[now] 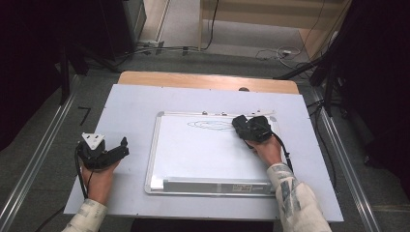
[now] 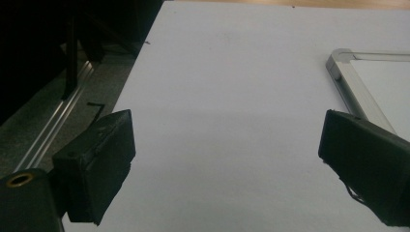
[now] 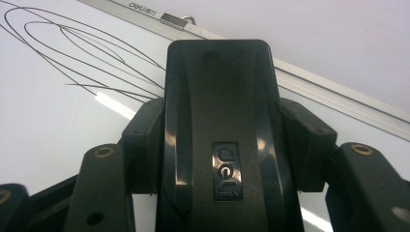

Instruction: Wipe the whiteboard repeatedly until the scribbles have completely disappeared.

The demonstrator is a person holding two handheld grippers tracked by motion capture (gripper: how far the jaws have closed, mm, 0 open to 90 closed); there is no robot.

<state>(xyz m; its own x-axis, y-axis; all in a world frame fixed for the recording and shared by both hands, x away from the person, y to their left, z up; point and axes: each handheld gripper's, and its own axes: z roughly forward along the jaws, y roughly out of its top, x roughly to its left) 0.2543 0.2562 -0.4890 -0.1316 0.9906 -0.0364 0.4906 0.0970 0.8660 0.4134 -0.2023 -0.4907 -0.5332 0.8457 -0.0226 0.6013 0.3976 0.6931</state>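
Right gripper (image 1: pixel 244 126): over the far right part of the whiteboard (image 1: pixel 193 154); jaws clamped on a black eraser (image 3: pixel 220 135), one pad pressing each long side, seen in the right gripper view.
Eraser: glossy black plastic block with a raised "deli" badge; it stands up between the jaws and hides the gap. Whether its underside touches the board surface cannot be told.
Scribble (image 1: pixel 209 125): thin looping dark lines on the far part of the board, just left of the eraser; in the right gripper view (image 3: pixel 87 58) the loops end close beside the left jaw.
Whiteboard: silver-framed, lying flat near the middle of the white table cover (image 1: pixel 135 104), a tray strip along its near edge.
Left gripper (image 1: pixel 121 147): held low at the near left of the cover, well apart from the board's left edge; jaws wide apart, holding nothing, bare cover between them.
Board corner (image 2: pixel 341 60): shows beyond the right jaw in the left gripper view, not touched.
Hands: left hand (image 1: pixel 99 176) under its gripper; right hand (image 1: pixel 267 150) behind its gripper, over the board.
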